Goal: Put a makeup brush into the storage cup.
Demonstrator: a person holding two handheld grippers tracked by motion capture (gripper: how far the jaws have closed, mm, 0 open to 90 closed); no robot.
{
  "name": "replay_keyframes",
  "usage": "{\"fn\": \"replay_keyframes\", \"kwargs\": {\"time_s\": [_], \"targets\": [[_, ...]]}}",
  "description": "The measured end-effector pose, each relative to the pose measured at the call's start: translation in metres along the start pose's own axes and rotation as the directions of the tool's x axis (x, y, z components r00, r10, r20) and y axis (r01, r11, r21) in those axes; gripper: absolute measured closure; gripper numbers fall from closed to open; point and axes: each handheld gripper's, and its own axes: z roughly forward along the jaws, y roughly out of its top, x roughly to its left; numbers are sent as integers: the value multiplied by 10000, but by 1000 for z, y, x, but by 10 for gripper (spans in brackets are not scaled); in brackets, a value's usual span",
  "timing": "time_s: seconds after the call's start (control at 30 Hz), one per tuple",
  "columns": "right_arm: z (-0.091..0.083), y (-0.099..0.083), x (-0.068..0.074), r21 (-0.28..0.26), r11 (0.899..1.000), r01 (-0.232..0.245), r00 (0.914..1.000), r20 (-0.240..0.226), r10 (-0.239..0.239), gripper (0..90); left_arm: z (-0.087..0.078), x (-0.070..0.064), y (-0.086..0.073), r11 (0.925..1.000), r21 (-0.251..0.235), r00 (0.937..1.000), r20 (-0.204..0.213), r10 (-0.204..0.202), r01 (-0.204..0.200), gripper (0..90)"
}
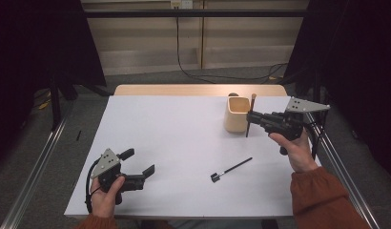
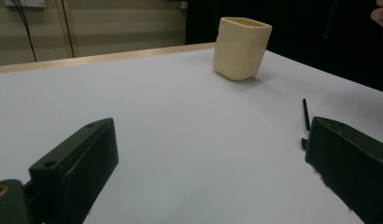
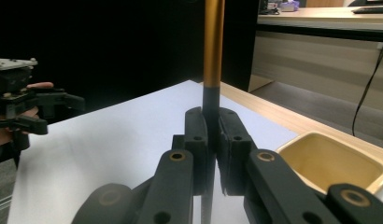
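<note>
Jaws of the right tool (image 1: 251, 117) are pressed together on a brush (image 1: 251, 117), gripping its dark lower shaft while the tan upper part of the handle stands upright above them; the right gripper view shows the brush (image 3: 212, 56) pinched between the two pads with no gap at either side. This tool hangs above the surface (image 1: 174, 138), just beside the cup (image 1: 236, 114), which stands upright near the far right corner; in the right gripper view the cup's open mouth (image 3: 332, 163) lies below and to the right of the jaws. The left tool (image 1: 138, 162) is held low near the front left edge of the surface, its jaws spread wide with nothing between them, touching nothing. A second brush (image 1: 231, 169) lies flat on the surface between the two tools, well apart from the cup; in the left gripper view its thin shaft (image 2: 305, 114) shows just beyond the right-hand jaw.
</note>
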Motion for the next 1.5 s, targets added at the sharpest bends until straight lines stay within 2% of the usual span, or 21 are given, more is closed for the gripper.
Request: {"fn": "replay_keyframes", "kwargs": {"time_s": [0.23,0.4,0.53,0.77,1.03,1.2,1.5], "targets": [[6,10,-11,-94,10000,3,9996,274,-1,833,-2,-2,1,9999,-45,9998,-99,149,-150,28],[10,27,-18,-335,9994,111,9987,496,-94,833,-2,-4,0,9997,-10,9997,-14,229,-229,28],[19,36,-23,-238,9995,229,9976,651,-213,833,-2,-3,0,9997,51,9997,0,249,-249,28],[37,38,-37,-261,9996,65,9955,947,-41,833,-1,-3,0,9998,51,9998,25,211,-211,27],[50,40,-54,-199,9998,-41,9890,1479,70,833,-1,-3,0,9999,40,9999,25,168,-168,27],[54,36,-64,-129,9998,-138,9856,1683,158,833,-1,-3,0,9998,64,9998,41,187,-187,27],[59,29,-71,68,9999,-144,9818,1896,129,833,-1,-3,0,9998,75,9998,39,194,-194,27]]}}
